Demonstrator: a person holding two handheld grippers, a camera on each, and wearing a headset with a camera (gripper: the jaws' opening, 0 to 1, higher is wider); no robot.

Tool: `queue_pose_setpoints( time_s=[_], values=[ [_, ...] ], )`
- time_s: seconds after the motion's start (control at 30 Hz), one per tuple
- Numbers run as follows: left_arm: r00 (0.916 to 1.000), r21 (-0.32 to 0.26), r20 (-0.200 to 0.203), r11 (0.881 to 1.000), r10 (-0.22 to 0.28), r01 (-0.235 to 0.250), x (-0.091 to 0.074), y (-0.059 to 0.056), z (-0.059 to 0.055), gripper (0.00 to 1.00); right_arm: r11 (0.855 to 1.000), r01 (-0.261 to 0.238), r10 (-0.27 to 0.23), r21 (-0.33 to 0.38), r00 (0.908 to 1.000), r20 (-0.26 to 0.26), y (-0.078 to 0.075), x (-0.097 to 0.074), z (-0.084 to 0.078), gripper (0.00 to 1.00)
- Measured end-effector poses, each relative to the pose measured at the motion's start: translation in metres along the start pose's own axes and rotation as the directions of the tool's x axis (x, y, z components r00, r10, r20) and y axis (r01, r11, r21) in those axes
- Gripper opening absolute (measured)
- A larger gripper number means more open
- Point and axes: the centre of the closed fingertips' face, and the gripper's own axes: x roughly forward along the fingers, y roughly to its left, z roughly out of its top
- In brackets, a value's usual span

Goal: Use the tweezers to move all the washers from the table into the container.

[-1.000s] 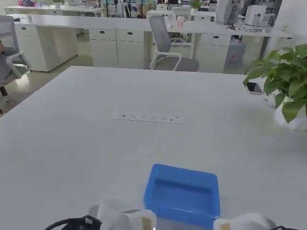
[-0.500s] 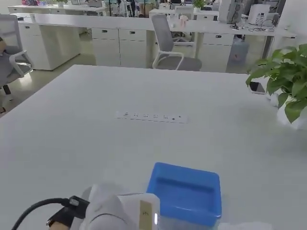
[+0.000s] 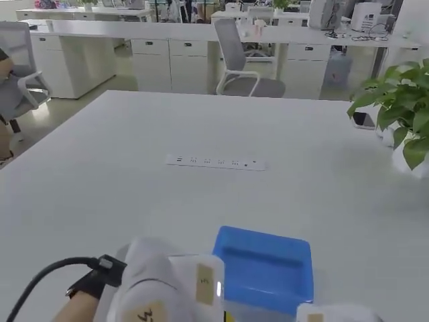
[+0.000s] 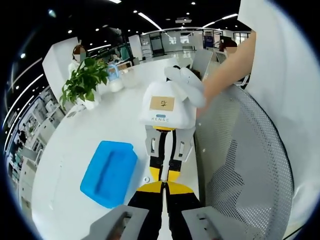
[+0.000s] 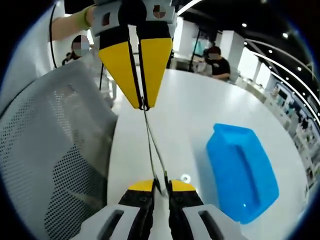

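A wide white table (image 3: 100, 201) in an open office serves as the work surface. Nearest, the tweezers (image 5: 151, 150) are gripped at both ends. The right gripper (image 5: 160, 189) is clamped on the lower part and the left gripper (image 5: 143, 102) is pinched on the upper end. Which end carries the tips cannot be told for sure. One washer (image 5: 186, 178) is seen lying flat on the table just beside the right gripper's jaws, outside the blue container (image 5: 244, 172), which stands near. The washer is judged light, thin, hard and slippery, and is best taken across its ring, with one tip through the hole. Farther off, a power strip (image 3: 216, 162) is seen.
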Motion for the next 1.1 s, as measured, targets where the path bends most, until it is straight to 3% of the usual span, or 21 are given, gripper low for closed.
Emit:
queue_pose_setpoints(
  time_s=[0.23,0.4,0.73,0.93,1.0,1.1],
  values=[
    [0.9996,0.006,-0.004,1.000,-0.028,0.028,0.006,0.002,0.004,0.00,1.000,-0.015,0.015,0.025,0.9999,0.003,0.002,0.005,-0.002,0.07],
    [0.9980,-0.035,0.007,0.997,-0.063,0.063,0.009,0.011,0.009,0.00,0.998,-0.019,0.018,0.064,0.9997,0.016,0.000,0.003,-0.003,0.08],
    [0.9915,0.005,-0.026,0.992,-0.127,0.128,0.015,0.018,0.016,0.00,0.994,-0.032,0.020,0.100,0.9925,0.121,-0.006,-0.019,0.028,0.09],
    [0.9872,0.032,-0.047,0.988,-0.152,0.154,0.019,0.023,0.017,0.00,0.989,-0.054,0.037,0.138,0.9920,0.121,-0.010,-0.019,0.026,0.05],
    [0.9840,0.043,-0.076,0.985,-0.161,0.165,0.019,0.024,0.014,0.00,0.983,-0.049,0.029,0.180,0.9930,0.115,-0.013,-0.018,0.024,0.05],
    [0.9843,0.035,-0.075,0.986,-0.160,0.163,0.019,0.029,0.015,0.00,0.976,-0.062,0.035,0.208,0.9908,0.131,-0.016,-0.018,0.024,0.05]
  ],
)
